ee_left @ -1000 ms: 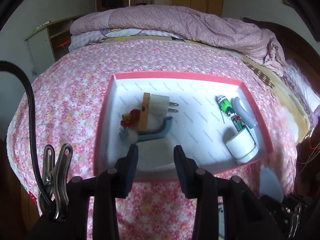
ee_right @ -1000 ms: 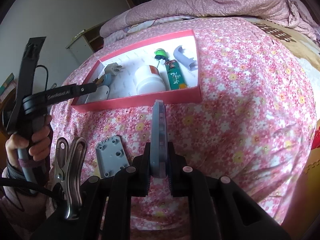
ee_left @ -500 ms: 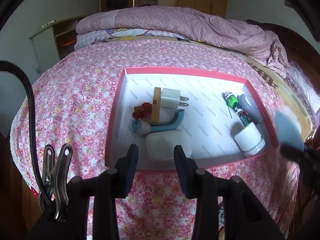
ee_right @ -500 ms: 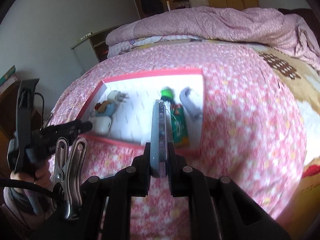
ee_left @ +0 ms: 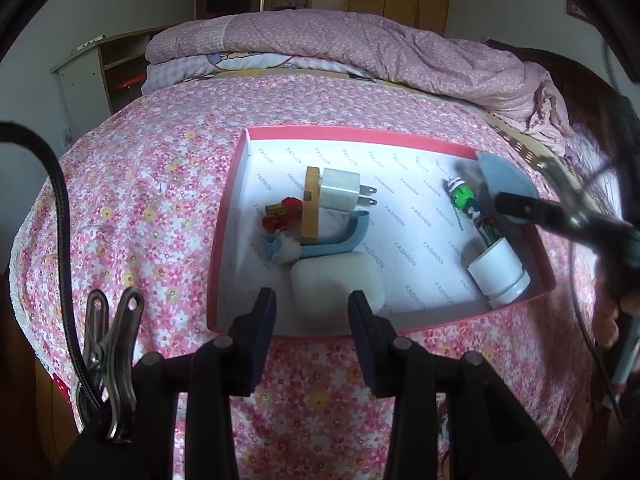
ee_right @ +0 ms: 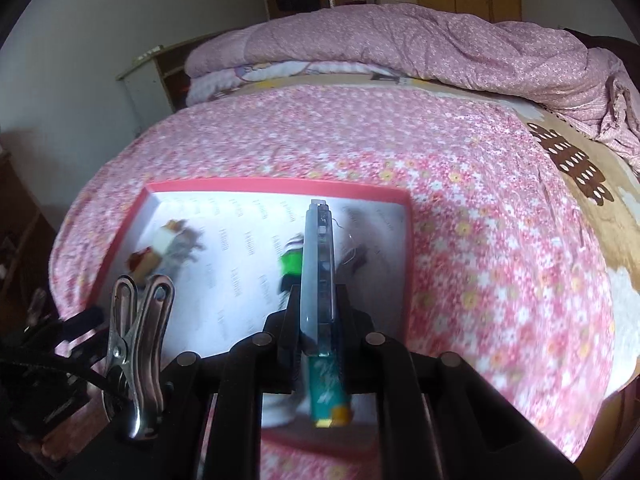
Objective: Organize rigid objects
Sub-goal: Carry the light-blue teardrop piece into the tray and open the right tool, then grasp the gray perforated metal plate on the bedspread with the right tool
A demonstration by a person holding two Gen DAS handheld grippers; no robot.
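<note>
Right tongs (ee_right: 318, 320) clamped on grey plate (ee_right: 318, 264) above pink box (ee_right: 276, 185): lower onto bare floor clear of green tube (ee_right: 326, 400); left tongs (ee_left: 312, 312) part-open, empty.

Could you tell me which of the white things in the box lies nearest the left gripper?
The rounded white case, just beyond the left gripper; the charger and cup lie farther off.
</note>
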